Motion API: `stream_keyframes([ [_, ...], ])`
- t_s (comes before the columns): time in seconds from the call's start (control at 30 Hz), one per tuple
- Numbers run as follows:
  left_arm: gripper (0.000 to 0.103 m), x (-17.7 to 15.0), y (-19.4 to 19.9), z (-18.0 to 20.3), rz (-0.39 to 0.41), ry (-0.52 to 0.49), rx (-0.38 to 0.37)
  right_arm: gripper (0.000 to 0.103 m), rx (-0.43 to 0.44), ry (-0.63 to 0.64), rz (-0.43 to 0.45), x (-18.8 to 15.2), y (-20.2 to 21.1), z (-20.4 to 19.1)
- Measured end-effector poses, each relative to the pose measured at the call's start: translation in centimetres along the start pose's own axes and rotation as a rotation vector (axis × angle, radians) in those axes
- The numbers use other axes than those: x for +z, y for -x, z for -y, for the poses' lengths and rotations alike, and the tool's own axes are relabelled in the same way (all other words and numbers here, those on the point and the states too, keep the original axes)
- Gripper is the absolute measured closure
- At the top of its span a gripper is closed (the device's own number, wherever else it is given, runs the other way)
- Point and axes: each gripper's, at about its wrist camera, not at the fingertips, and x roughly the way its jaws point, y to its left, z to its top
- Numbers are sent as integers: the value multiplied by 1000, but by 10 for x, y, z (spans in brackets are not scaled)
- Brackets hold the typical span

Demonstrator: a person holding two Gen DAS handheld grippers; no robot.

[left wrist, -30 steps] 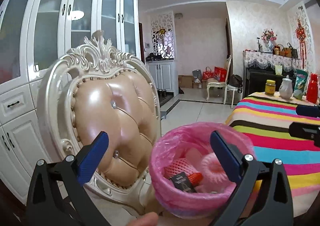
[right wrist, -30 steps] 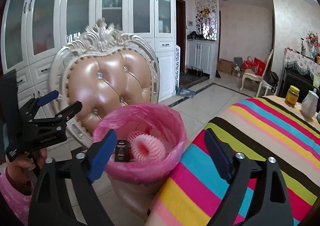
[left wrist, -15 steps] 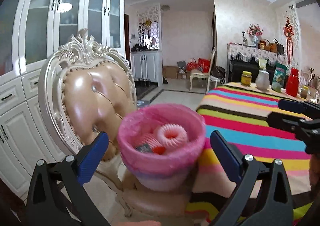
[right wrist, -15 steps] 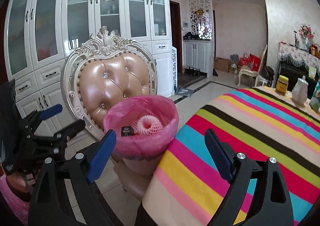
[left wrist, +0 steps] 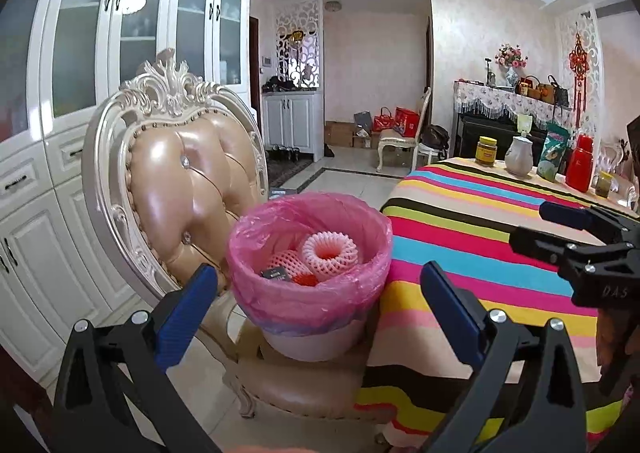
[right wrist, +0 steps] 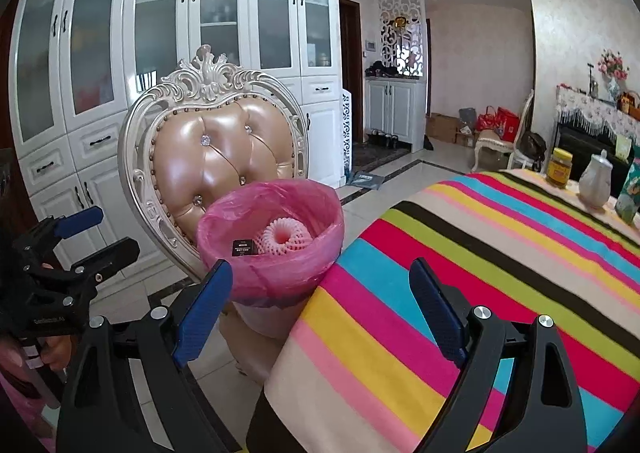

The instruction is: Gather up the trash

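Note:
A white bin lined with a pink bag (left wrist: 308, 293) (right wrist: 276, 253) stands on the seat of an ornate tan chair (left wrist: 188, 189) (right wrist: 220, 157). Inside lie pink foam fruit nets (left wrist: 329, 252) (right wrist: 282, 237) and a small black packet (left wrist: 274, 274) (right wrist: 243, 247). My left gripper (left wrist: 318, 313) is open and empty, a little back from the bin. My right gripper (right wrist: 320, 301) is open and empty, over the table edge beside the bin. Each gripper shows in the other's view: the right (left wrist: 576, 241), the left (right wrist: 76, 241).
A table with a striped cloth (left wrist: 480, 237) (right wrist: 480, 273) sits right of the chair. At its far end stand a yellow jar (left wrist: 486, 151), a white jug (left wrist: 519, 157), a snack bag (left wrist: 554, 157) and a red flask (left wrist: 579, 169). White cabinets (right wrist: 120, 73) line the left wall.
Both grippers have drawn back from the bin, so it looks smaller and farther. Both stay open and empty.

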Motion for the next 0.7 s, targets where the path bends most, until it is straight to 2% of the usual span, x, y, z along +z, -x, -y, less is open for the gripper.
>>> stream_keyframes([
  [0.17, 5, -7, -4, -2, -30, 14, 16, 19, 10, 28, -42, -13, -18, -7],
  [0.37, 5, -13, -3, -9, -28, 20, 45, 19, 34, 39, -48, -20, -24, -12],
  [0.7, 5, -18, -5, -14, -36, 21, 49, 19, 42, 42, -52, -22, -26, -13],
])
